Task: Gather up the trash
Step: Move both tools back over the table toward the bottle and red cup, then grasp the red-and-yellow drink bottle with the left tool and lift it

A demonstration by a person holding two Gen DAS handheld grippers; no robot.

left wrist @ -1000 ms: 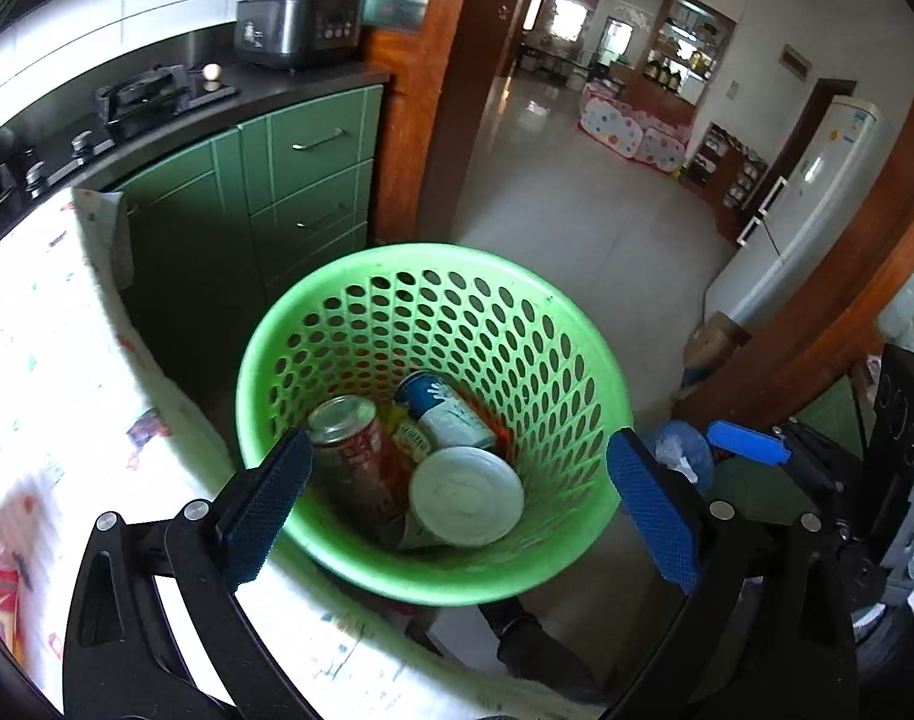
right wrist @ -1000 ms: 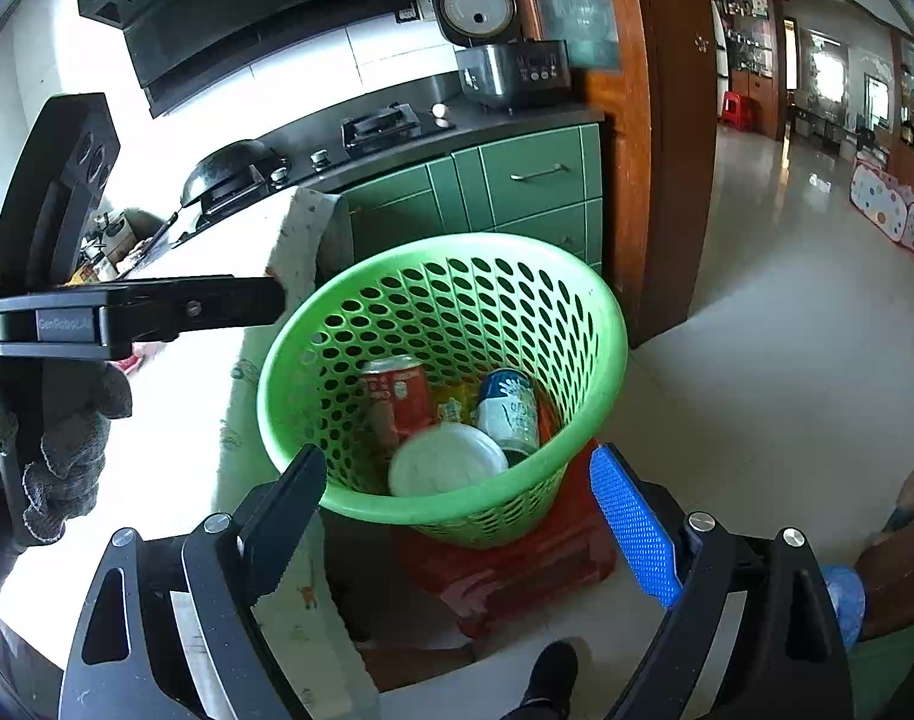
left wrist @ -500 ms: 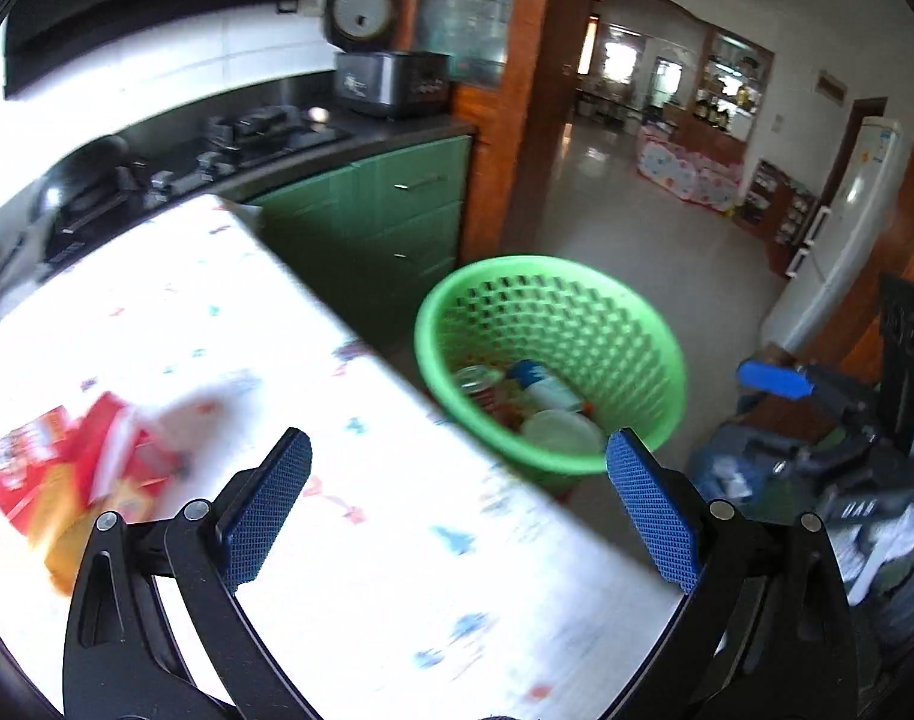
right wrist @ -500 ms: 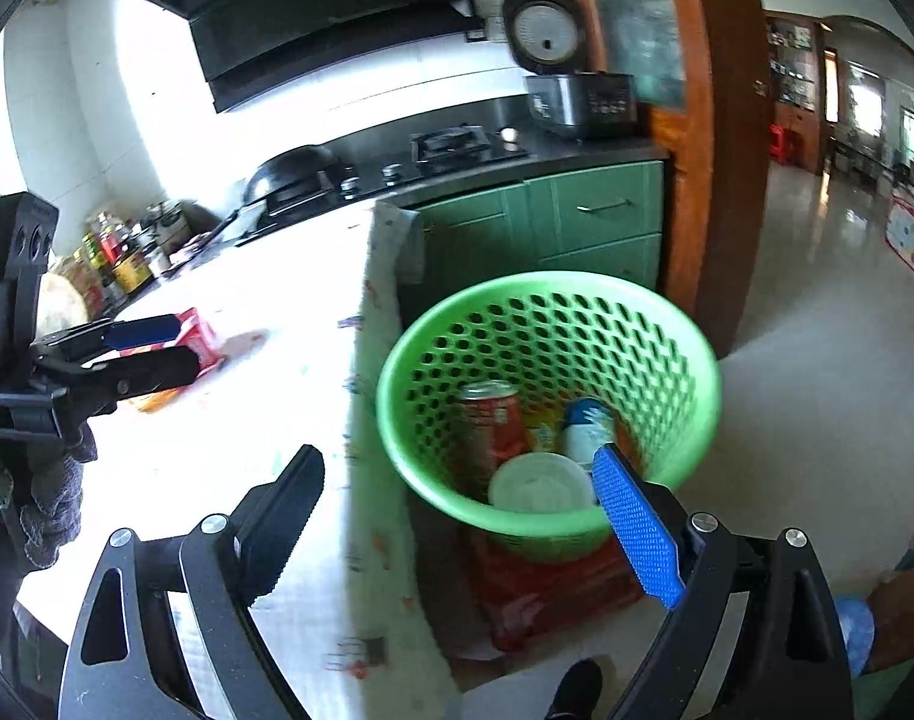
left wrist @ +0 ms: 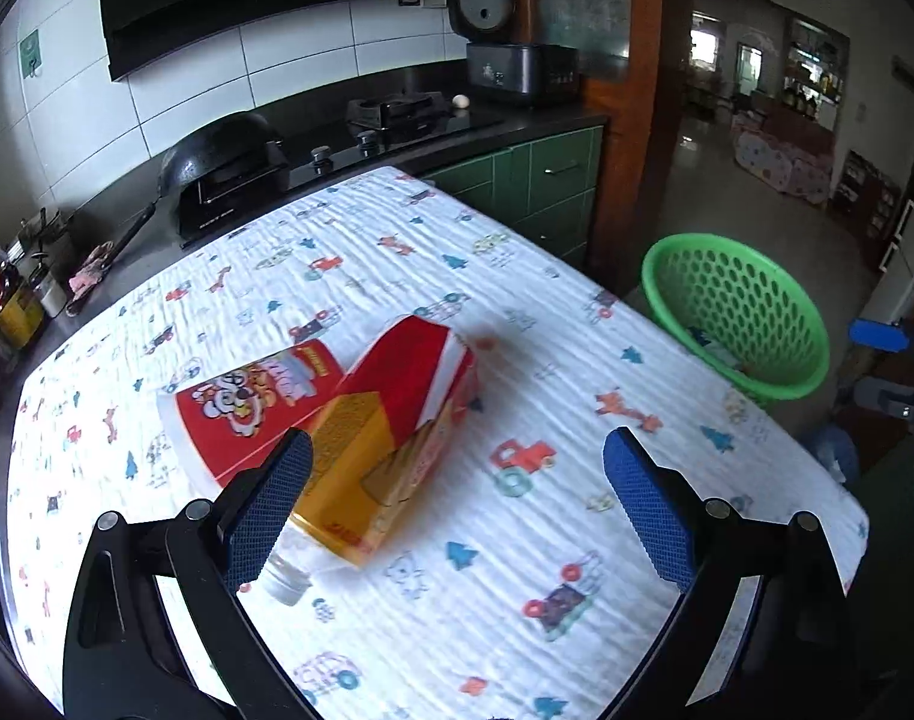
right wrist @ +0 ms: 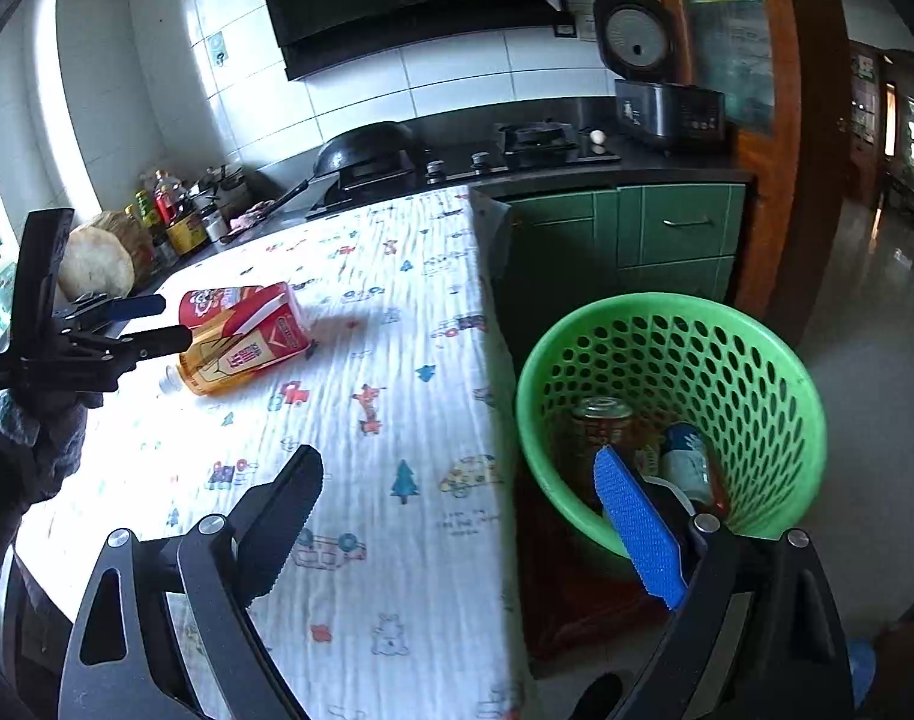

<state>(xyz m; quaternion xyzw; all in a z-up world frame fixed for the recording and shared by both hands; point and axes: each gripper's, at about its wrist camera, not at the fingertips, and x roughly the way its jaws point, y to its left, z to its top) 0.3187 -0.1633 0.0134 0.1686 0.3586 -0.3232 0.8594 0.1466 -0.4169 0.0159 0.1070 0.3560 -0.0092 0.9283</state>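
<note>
Two pieces of trash lie side by side on the desk (left wrist: pixel 577 360), which is covered with a white cloth printed with small cars and trees: a red and yellow carton (left wrist: pixel 396 426) on its side, touching a red and white cup (left wrist: pixel 246 408) with a cartoon print that lies just behind it. A small metal cap (left wrist: pixel 285 579) shows beside the near end of the carton, by the left tool's finger; what it belongs to cannot be told.

Off the desk's far corner stands a green perforated basket (right wrist: pixel 727 372) on the floor. From the right wrist view it holds a red can (right wrist: pixel 598 426) standing upright, a blue and white can (right wrist: pixel 688 462) beside it, and a white round lid (right wrist: pixel 673 489) largely hidden behind the right tool's blue pad.

Left tool (left wrist: pixel 457 480) hovers over the desk with its fingers spread wide and nothing between them; the carton sits just ahead of its left finger. Right tool (right wrist: pixel 457 516) is likewise spread wide and empty, held low over the desk edge next to the basket
</note>
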